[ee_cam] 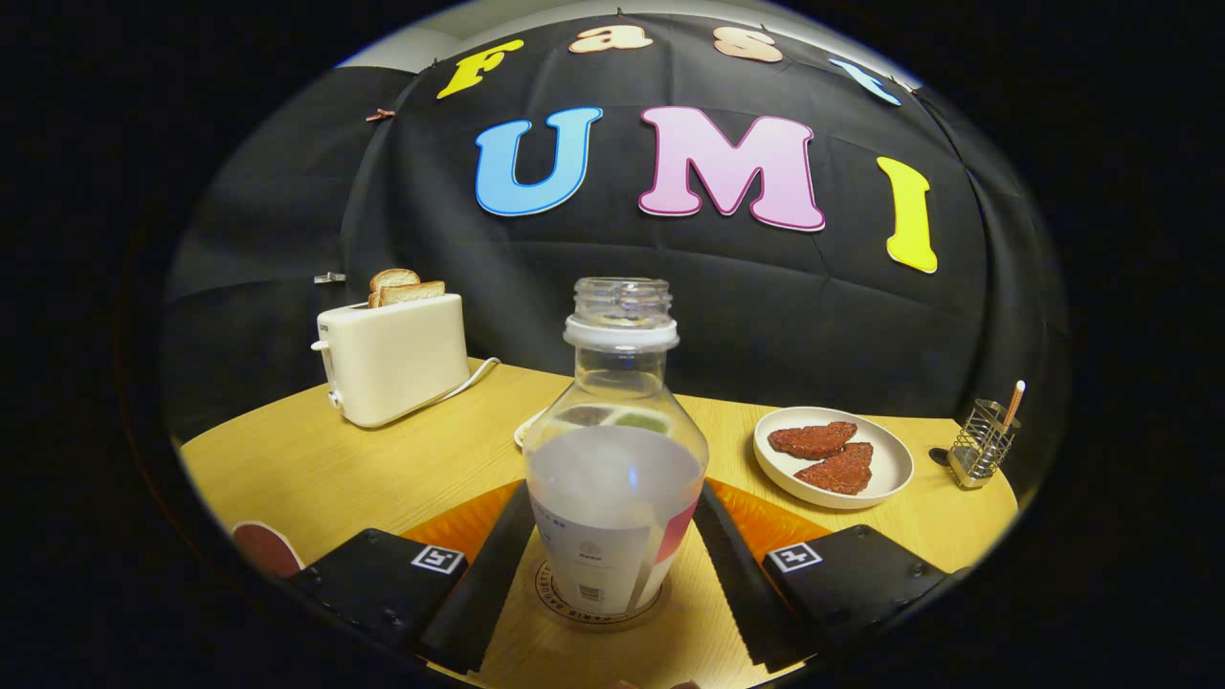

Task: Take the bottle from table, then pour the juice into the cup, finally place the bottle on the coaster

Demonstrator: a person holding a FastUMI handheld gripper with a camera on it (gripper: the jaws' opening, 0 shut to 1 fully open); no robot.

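- The bottle [617, 450] stands upright on a round coaster [598, 598] on the wooden worktop [383, 469], between the two fingers of the hand-held gripper [612, 574].
- The bottle has no cap on, and it looks clear and empty at the top (a pale label wraps its lower half).
- The fingers [483, 584] sit close on each side of the bottle. I cannot tell if they press on it or just stand beside it.
- Just behind the bottle, partly hidden by it, is a pale round thing [536, 426] that I cannot make out well.
- A cream toaster [392, 356] with two slices of toast [407, 287] sticking up stands far back by the black wall.
- On the other side is a white plate [833, 457] with two dark red pieces of food [828, 455].
- Past the plate is a small wire holder [981, 445] with a stick in it.
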